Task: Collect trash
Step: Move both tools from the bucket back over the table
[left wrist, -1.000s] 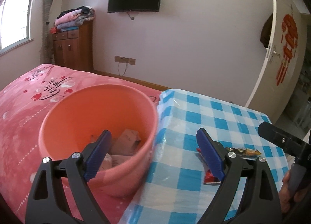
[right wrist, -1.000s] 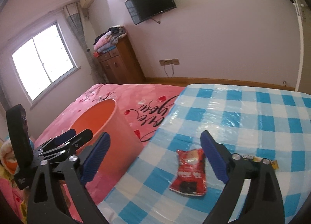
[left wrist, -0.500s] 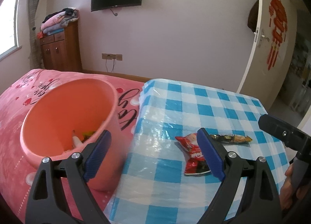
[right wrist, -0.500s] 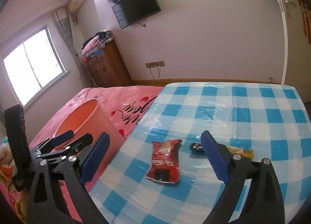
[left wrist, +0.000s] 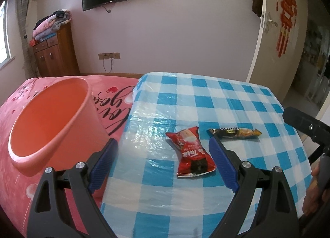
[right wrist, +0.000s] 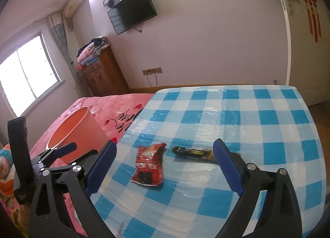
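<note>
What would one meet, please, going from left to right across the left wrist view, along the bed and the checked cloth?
Orange bucket → pink bedspread with black lettering → red snack packet → dark coffee sachet → right hand-held gripper at the picture's right edge.

Both the left gripper (left wrist: 163,163) and the right gripper (right wrist: 165,165) have matte black, triangular-cutout arms with round silver screws at the pivots and ribbed blue pads (left wrist: 222,167) on the fingers, each carried on a black handle with small screws.
</note>
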